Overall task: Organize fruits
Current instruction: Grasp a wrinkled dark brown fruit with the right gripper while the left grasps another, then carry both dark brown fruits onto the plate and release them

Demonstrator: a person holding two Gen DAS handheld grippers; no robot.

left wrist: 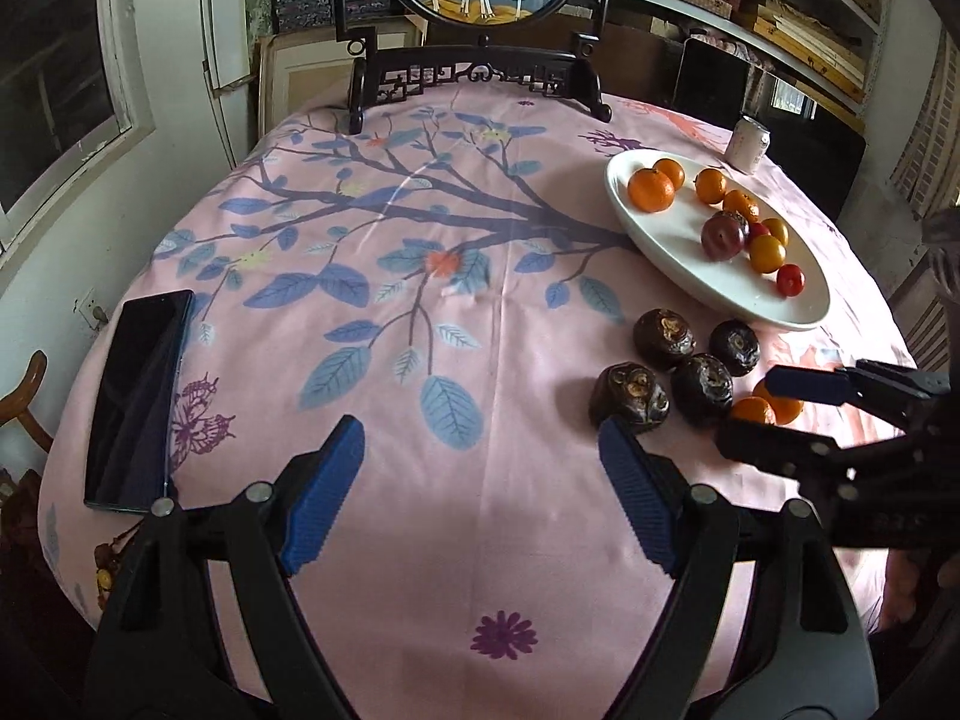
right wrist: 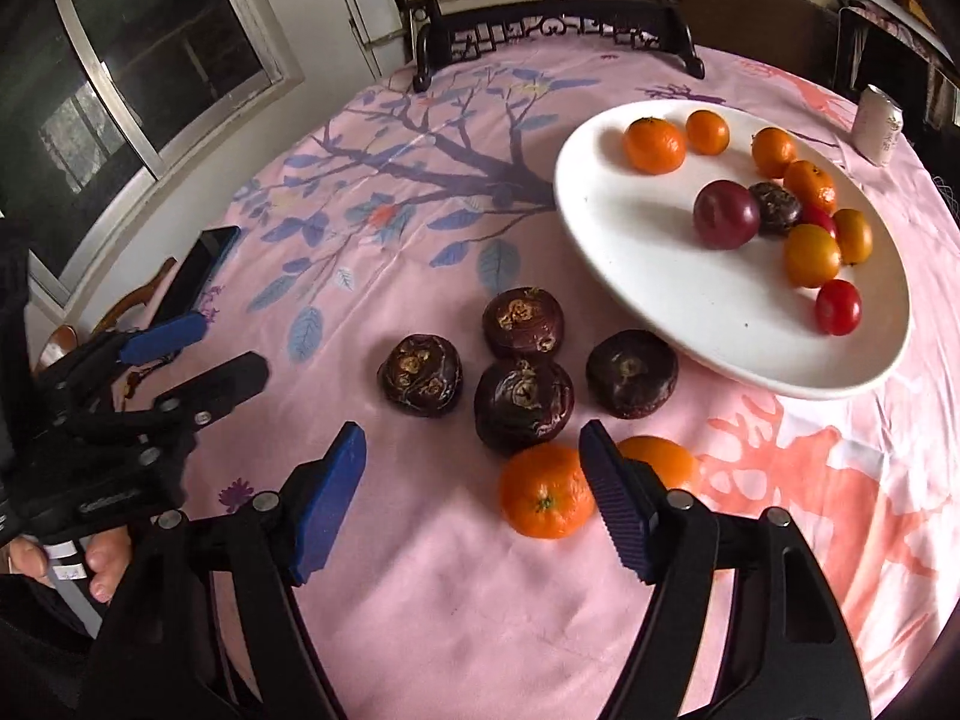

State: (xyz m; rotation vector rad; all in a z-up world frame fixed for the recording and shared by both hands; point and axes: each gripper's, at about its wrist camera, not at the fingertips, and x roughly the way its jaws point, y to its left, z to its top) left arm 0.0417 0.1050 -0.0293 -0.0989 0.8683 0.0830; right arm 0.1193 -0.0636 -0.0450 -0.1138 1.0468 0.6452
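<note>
Done: oranges, plum, tomatoes on my oval white ceramic plate (right wrist: 606,276) | left: four dark wrinkled fruits (right wrist: 522,405), two oranges (right wrist: 543,492) on the cloth | my left tongs (left wrist: 480,486) and right tongs (right wrist: 474,498) both apart, empty

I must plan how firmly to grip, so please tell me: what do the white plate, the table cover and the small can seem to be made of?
White plate: probably glazed ceramic, because it is smooth, glossy and thick at the rim.
Table cover: printed fabric with a matte look, showing soft creases and folds.
Small can: likely thin metal with a printed pale label, though it is too small to tell surely.
</note>
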